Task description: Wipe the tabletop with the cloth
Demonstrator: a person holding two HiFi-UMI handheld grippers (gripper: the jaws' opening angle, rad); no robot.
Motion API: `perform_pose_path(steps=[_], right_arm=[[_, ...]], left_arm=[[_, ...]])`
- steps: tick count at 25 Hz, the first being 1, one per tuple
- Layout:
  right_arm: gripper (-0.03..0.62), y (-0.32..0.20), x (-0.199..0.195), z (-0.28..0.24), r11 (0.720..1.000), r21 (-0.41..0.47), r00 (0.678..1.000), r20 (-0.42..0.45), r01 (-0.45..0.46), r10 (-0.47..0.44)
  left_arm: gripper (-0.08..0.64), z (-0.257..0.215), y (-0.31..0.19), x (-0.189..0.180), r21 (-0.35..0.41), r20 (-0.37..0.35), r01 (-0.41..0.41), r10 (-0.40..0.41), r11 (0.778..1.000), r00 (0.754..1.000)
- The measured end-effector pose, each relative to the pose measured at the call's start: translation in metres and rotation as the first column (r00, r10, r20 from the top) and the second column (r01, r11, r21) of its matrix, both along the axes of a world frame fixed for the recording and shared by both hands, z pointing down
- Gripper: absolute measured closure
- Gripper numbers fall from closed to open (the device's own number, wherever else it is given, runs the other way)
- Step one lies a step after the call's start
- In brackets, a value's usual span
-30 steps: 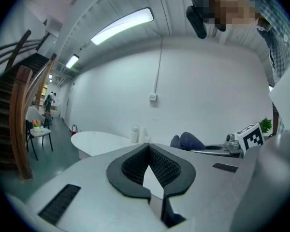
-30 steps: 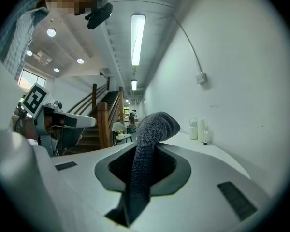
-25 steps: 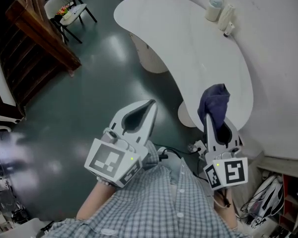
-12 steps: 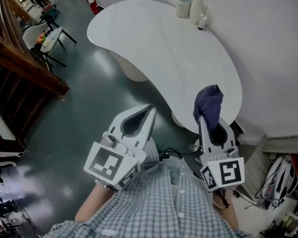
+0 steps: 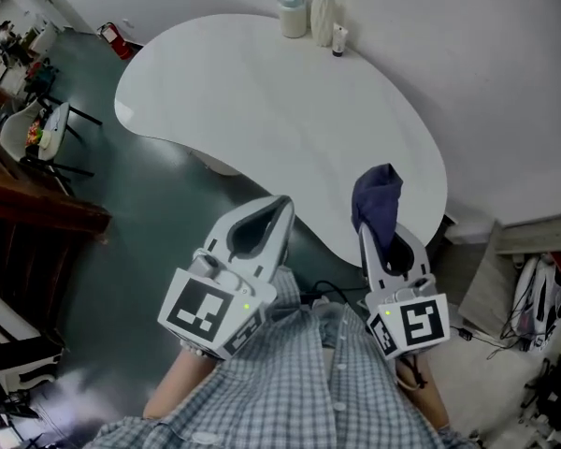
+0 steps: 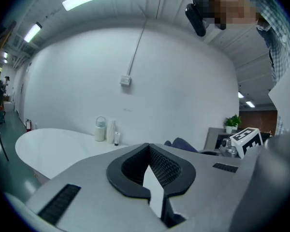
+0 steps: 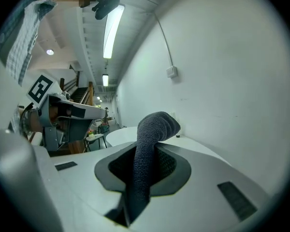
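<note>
Two grippers are held before one white curved bench (image 5: pixel 262 101). The left gripper (image 5: pixel 282 202) has its jaws together with nothing between them. The right gripper (image 5: pixel 366 236) is clamped on the single dark blue cloth (image 5: pixel 376 199), which stands up from its jaws over the bench's near edge. Three small containers (image 5: pixel 309 14) stand grouped at the far edge by the wall.

Checked shirt (image 5: pixel 299 382); pale grey left gripper (image 5: pixel 283 202), right gripper (image 5: pixel 366 232), black-lined jaws, marker cubes (image 5: pixel 206 309).
</note>
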State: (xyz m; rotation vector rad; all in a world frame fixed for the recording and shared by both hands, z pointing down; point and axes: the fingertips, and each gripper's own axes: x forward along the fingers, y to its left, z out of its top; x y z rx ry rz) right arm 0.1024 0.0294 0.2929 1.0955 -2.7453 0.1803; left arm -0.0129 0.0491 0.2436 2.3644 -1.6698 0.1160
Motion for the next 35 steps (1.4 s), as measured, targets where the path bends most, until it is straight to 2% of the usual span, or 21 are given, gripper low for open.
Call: perform_pose_path(steps=[5, 9, 12, 17, 19, 22, 25, 29, 35], right_arm=[[0.54, -0.015, -0.041, 0.014, 0.999, -0.05, 1.0, -0.021, -0.015, 0.014], [0.54, -0.026, -0.076, 0.027, 0.996, -0.091, 1.0, -0.028, -0.008, 0.005], [0.54, -0.031, -0.108, 0.04, 0.992, -0.12, 0.998, -0.046, 0.03, -0.036], [0.54, -0.032, -0.164, 0.068, 0.982, -0.13, 0.981, -0.116, 0.14, -0.155], [0.54, -0.033, -0.183, 0.08, 0.973, -0.158, 0.972, -0.141, 0.166, -0.189], [0.54, -0.034, -0.207, 0.096, 0.961, -0.211, 0.969, -0.13, 0.181, -0.211], [0.54, -0.034, -0.225, 0.113, 0.946, -0.269, 0.971, -0.105, 0.18, -0.215], [0.54, -0.035, -0.237, 0.137, 0.931, -0.32, 0.966, -0.122, 0.178, -0.226], [0.54, -0.052, -0.235, 0.172, 0.917, -0.388, 0.973, -0.157, 0.096, -0.169]], left_arm=[[0.555, 0.007, -0.033, -0.034, -0.022, -0.001, -0.063, 0.063, 0.998, 0.998], [0.555, 0.015, -0.052, -0.062, -0.05, 0.005, -0.08, 0.081, 0.996, 0.997], [0.555, 0.024, -0.063, -0.085, -0.078, 0.002, -0.084, 0.085, 0.993, 0.996], [0.555, 0.037, -0.08, -0.119, -0.113, 0.003, -0.091, 0.092, 0.989, 0.996], [0.555, 0.041, -0.086, -0.13, -0.123, 0.004, -0.097, 0.098, 0.988, 0.995], [0.555, 0.048, -0.093, -0.144, -0.14, -0.001, -0.103, 0.104, 0.985, 0.995], [0.555, 0.054, -0.097, -0.157, -0.156, -0.005, -0.104, 0.105, 0.982, 0.994], [0.555, 0.061, -0.099, -0.167, -0.171, -0.008, -0.106, 0.106, 0.98, 0.994], [0.555, 0.065, -0.104, -0.176, -0.18, -0.008, -0.116, 0.117, 0.977, 0.993]])
